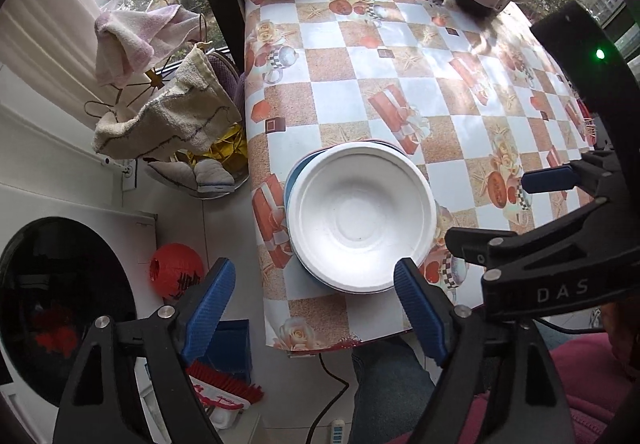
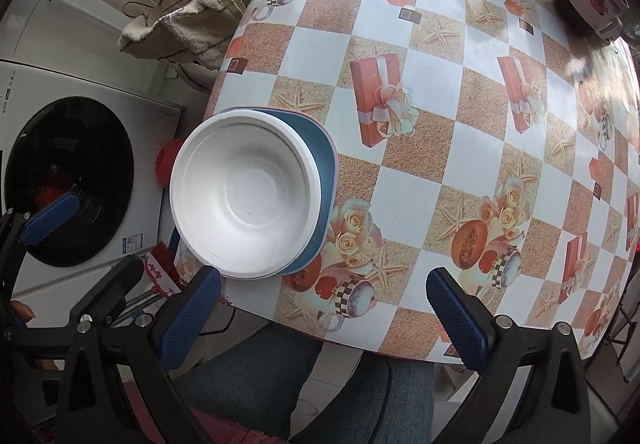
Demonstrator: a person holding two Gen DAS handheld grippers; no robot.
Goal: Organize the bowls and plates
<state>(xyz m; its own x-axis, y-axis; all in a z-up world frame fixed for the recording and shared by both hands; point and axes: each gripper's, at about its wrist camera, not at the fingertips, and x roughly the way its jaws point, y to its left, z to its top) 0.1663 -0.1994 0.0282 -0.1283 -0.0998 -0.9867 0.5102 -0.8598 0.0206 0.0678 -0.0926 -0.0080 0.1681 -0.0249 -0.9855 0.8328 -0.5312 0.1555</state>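
Centrally, a white round paper bowl (image 2: 244, 196) sits nested on a blue plate (image 2: 322, 172) near the corner of the table with the checkered, gift-patterned oilcloth (image 2: 440, 92). Above it, the left gripper (image 1: 316, 308) and the right gripper (image 2: 324, 320) both hang with jaws spread apart, nothing between them.

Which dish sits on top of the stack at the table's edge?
The white bowl. It rests uppermost; the blue plate under it shows only as a rim.
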